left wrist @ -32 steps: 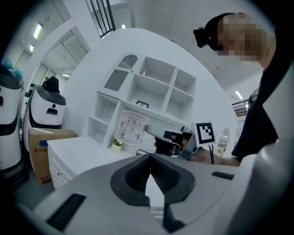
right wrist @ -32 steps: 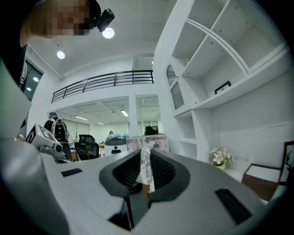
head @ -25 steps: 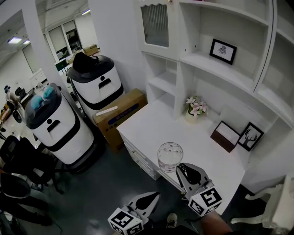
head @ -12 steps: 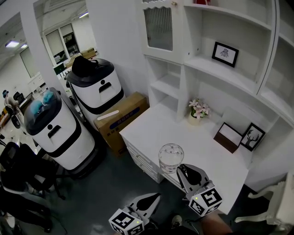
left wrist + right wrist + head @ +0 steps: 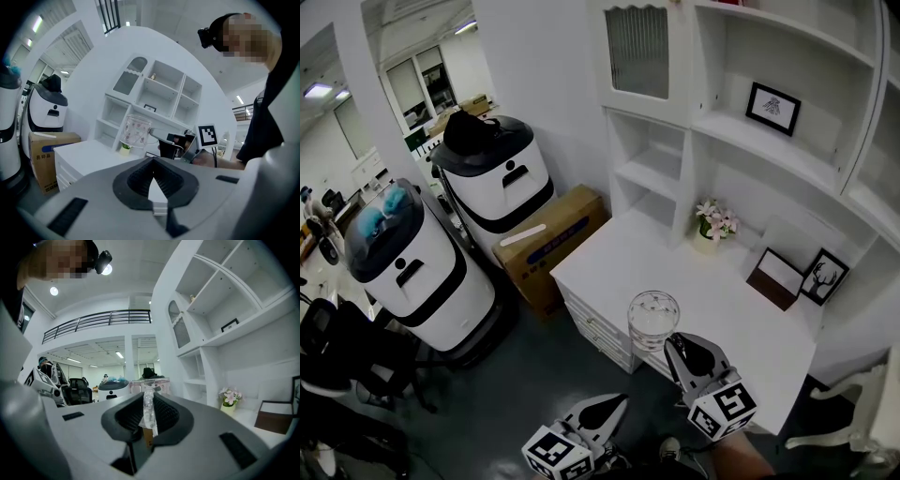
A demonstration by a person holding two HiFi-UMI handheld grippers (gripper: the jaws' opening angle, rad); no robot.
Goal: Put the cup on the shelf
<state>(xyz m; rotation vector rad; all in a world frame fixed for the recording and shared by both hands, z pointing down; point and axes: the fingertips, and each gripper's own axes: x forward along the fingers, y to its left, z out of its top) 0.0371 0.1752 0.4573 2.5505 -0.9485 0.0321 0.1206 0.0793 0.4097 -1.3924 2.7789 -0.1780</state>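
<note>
Over the desk's (image 5: 628,262) front edge the cup (image 5: 652,319) is carried, clamped in the right gripper (image 5: 677,345), the left gripper (image 5: 617,403) closed and empty; a lift onto a shelf (image 5: 741,131) is judged next.

A clear cup (image 5: 652,319) is held at the jaw tips of the right gripper (image 5: 680,345), over the front edge of the white desk (image 5: 722,309). The left gripper (image 5: 609,406) is seen in front of the desk and lower, its jaws closed together. At the back of the desk a pot of pink flowers (image 5: 715,223) is set. Toward the desk's back right corner a brown frame (image 5: 777,277) and a deer picture (image 5: 825,277) are propped. Above the desk white shelves (image 5: 759,141) are mounted, one bearing a framed picture (image 5: 772,108). Left of the desk a cardboard box (image 5: 546,242) is placed on the floor, and beyond it two white machines (image 5: 497,178) with dark tops are seen.
</note>
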